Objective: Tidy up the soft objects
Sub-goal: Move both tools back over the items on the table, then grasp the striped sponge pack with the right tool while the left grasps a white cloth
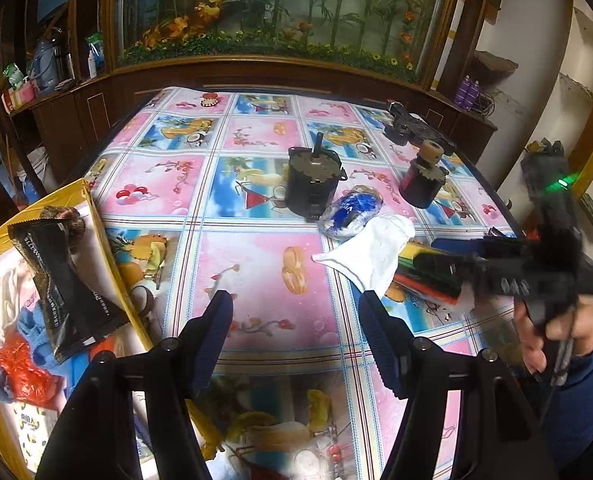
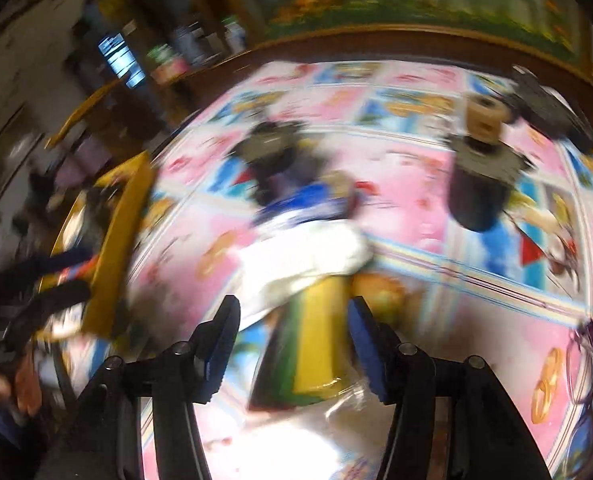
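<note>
Holding both grippers wide open, nothing gripped: my left gripper [image 1: 294,316] hovers over the tablecloth [image 1: 256,280], my right gripper [image 2: 292,338] straddles the coloured felt pack [image 2: 316,344], beside the white cloth [image 1: 370,254]. Only the left view shows the black sachet [image 1: 62,280] in the yellow box [image 1: 108,256]; its lettering's unreadable.

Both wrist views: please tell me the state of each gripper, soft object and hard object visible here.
left gripper: open, empty, above the table.
right gripper: open, around the multicolored pack, not closed.
multicolored pack: lying flat, partly under the white cloth.
white cloth: crumpled, on the table.
blue-and-white bag: on the table, against the black motor.
black motor: upright.
yellow box: open, holding soft items.
</note>
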`<state>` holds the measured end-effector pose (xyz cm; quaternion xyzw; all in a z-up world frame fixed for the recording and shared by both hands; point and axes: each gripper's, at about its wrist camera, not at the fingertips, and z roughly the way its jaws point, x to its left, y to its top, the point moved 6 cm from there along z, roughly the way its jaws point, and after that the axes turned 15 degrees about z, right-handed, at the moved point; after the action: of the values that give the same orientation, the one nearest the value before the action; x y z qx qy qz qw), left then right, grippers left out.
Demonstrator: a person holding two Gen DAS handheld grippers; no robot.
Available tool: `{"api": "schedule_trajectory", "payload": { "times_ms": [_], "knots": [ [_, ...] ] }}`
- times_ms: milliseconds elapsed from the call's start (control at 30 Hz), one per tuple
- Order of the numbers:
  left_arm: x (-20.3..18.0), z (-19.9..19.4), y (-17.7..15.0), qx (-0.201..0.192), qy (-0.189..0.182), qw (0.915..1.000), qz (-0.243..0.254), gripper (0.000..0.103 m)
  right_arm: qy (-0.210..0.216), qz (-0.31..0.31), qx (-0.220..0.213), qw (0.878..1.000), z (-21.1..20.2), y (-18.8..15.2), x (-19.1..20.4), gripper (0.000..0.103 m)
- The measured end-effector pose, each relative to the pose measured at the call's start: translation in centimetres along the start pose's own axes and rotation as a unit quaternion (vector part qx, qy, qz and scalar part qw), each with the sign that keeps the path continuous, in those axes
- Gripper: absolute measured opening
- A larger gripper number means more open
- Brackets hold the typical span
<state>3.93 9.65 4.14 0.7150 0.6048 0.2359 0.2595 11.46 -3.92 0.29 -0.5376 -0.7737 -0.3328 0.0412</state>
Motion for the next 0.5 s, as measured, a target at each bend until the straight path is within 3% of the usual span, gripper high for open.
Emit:
{"api": "schedule_trajectory", "payload": {
  "times_ms": [133, 367, 500],
  "knots": [
    [-0.2, 0.9, 0.2, 0.009, 0.001, 1.0000, 0.000, 0.065, -0.062, -0.026, 0.003, 0.998, 1.7, -0.8, 0.5, 0.063],
    [-2.0, 2.1, 1.3, 0.012, -0.014, 0.9996, 0.022, 0.072, -0.083, -0.024, 0.025, 0.996, 3.8, -1.5, -0.7, 0.063],
    [-3.1, 3.2, 2.1, 0.021, -0.018, 0.9988, 0.041, 0.073, -0.117, -0.059, 0.029, 0.991, 4.0, -2.2, -0.3, 0.053]
  ]
}}
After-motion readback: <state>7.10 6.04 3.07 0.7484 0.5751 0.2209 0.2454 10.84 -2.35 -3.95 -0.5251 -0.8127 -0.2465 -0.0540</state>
